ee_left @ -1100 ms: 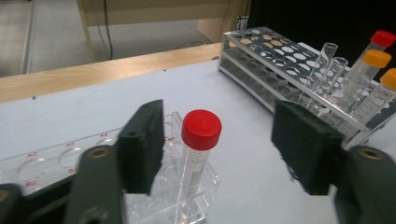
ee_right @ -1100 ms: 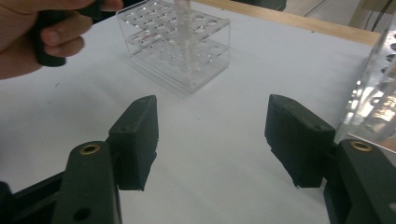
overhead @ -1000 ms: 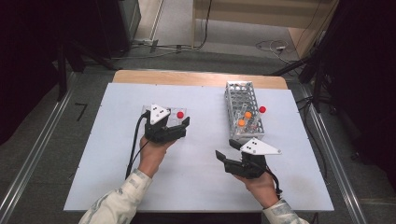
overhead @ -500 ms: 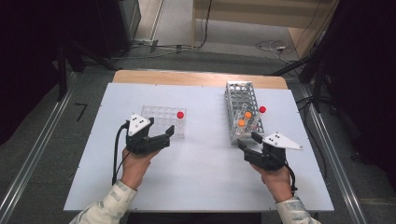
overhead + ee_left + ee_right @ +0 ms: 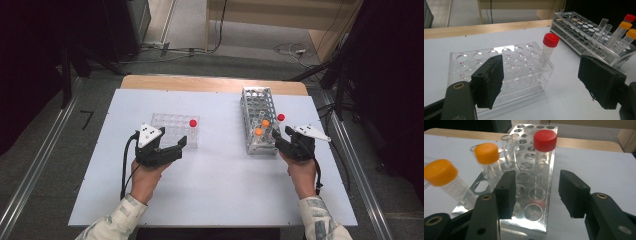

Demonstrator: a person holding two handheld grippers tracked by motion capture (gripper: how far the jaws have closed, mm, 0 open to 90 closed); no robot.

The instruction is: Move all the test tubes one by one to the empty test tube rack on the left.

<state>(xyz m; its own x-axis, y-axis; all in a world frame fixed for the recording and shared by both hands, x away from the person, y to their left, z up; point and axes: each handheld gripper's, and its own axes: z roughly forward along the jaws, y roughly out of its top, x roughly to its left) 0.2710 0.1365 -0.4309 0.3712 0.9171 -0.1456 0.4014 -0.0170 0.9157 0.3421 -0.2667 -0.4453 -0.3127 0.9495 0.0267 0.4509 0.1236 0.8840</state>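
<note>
Right gripper lined up on the red-capped tube in the metal rack

The right gripper [image 5: 535,195], jaws just narrowing but not yet touching, brackets the upright red-capped tube [image 5: 543,162] straight ahead in the metal rack [image 5: 524,230] at the table's right. The left gripper [image 5: 540,82], spread and empty, faces the clear rack [image 5: 524,75], well apart from that tube.

R gripper [image 5: 281,137] at metal rack [image 5: 259,107], jaws closing, seemingly empty; L gripper [image 5: 181,145] by clear rack [image 5: 170,125].
</note>
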